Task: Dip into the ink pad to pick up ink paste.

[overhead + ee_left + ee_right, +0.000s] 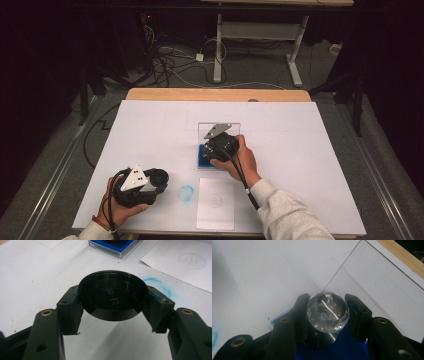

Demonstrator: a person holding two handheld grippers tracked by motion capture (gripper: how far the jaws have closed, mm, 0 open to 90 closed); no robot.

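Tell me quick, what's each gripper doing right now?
Left gripper: shut on the round black plastic lid.
Right gripper: around the faceted clear glass knob; contact cannot be told.

Box [206,156] behind paper sheet [216,202]

A white sheet [150,130] covers the wooden table [215,94], whose bare far edge shows beyond it. Near the front edge lies a white paper [215,204] printed with a circled cross mark, and just left of it a blue chalky smudge [186,193] stains the sheet. On the grey floor beyond, tangled cables [165,62] lie beside 1 white desk frame [260,35].
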